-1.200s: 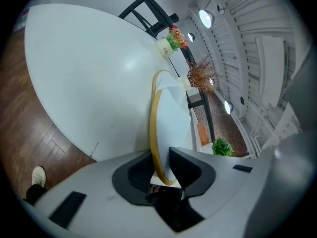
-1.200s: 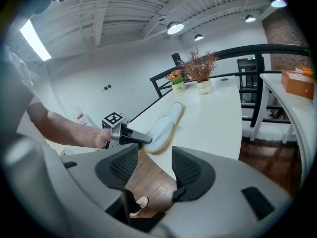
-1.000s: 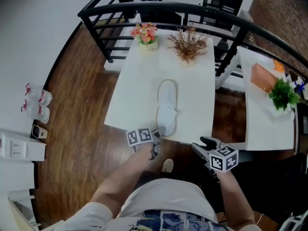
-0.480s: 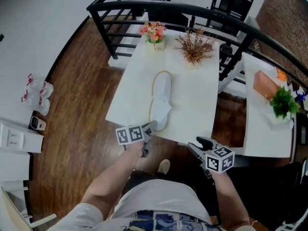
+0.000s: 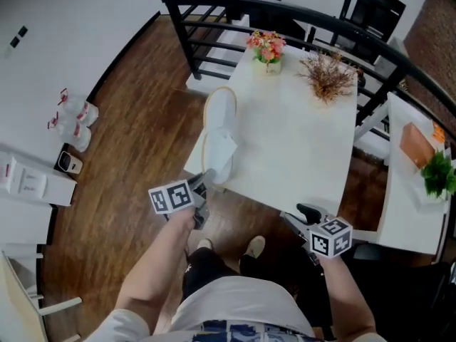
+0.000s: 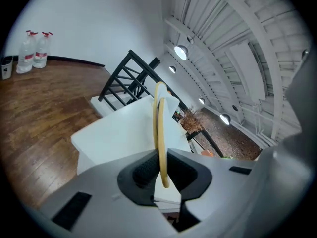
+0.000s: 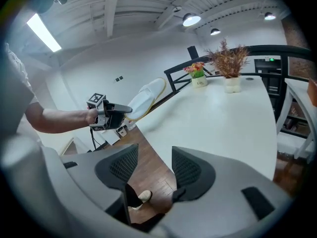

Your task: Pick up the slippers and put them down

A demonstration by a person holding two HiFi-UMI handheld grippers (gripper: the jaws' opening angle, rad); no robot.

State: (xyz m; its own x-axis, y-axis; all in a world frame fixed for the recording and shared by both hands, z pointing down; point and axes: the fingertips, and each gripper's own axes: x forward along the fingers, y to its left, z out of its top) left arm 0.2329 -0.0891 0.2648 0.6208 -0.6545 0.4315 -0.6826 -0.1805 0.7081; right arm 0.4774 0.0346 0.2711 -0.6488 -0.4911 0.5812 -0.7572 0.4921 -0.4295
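A white slipper (image 5: pixel 217 137) with a tan sole rim hangs in the air over the left edge of the white table (image 5: pixel 299 148). My left gripper (image 5: pixel 201 185) is shut on its heel end. In the left gripper view the yellow sole edge (image 6: pixel 160 133) stands upright, pinched between the dark pads (image 6: pixel 143 171). My right gripper (image 5: pixel 303 216) hovers off the table's near edge, low and to the right. It stands open with nothing between its fingers (image 7: pixel 123 163). The right gripper view also shows the slipper (image 7: pixel 146 99) held up at the left by the left gripper (image 7: pixel 121 112).
A pink flower pot (image 5: pixel 268 48) and a dried brown plant (image 5: pixel 329 77) stand at the table's far end. A black railing (image 5: pixel 214 9) runs behind. Spray bottles (image 5: pixel 75 116) sit on the wood floor at left. A second table (image 5: pixel 399 191) carries an orange box (image 5: pixel 417 144) and a green plant (image 5: pixel 439 175).
The left gripper has lifted the slipper off the table's near edge and carried it up and to the left. The right gripper has shifted a little.
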